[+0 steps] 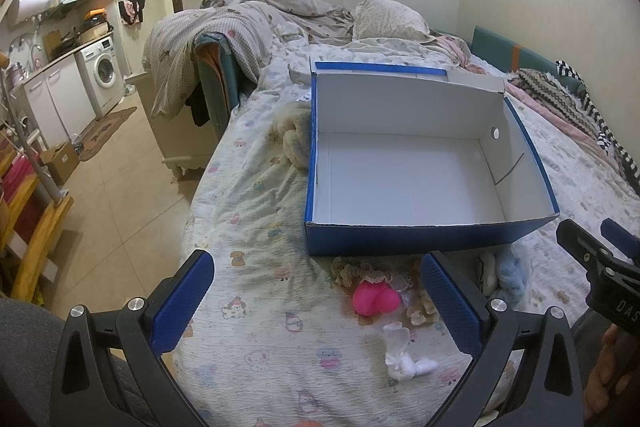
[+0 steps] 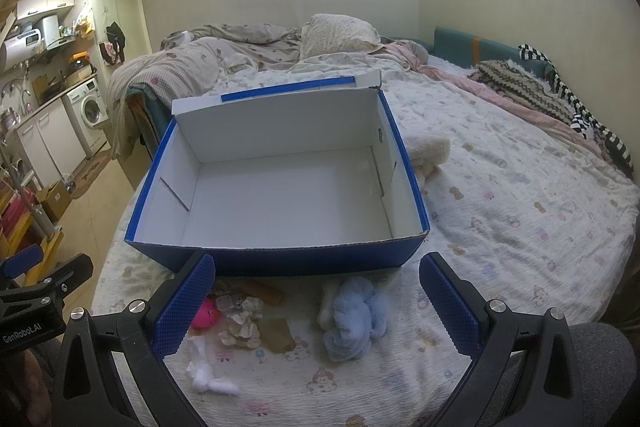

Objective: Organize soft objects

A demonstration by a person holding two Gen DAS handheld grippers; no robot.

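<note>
Both the left gripper (image 1: 318, 301) and right gripper (image 2: 316, 303) hover spread and empty near the blue cardboard box (image 2: 276, 261), apparently ready to gather the fluffy light-blue cloth (image 2: 354, 317) and round pink toy (image 1: 375, 299) into it.

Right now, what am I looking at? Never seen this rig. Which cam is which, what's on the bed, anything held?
No robot: a person holds a two-finger gripper in each hand, each with a fisheye camera looking along its blue fingers. One picture is from the left gripper, the other from the right gripper. Both are open and hold nothing. On the bed stands an open, empty blue box. In front of it lie soft things: a pink toy, a blue plush, a white cloth and a beige piece. A cream plush lies beside the box.
</note>
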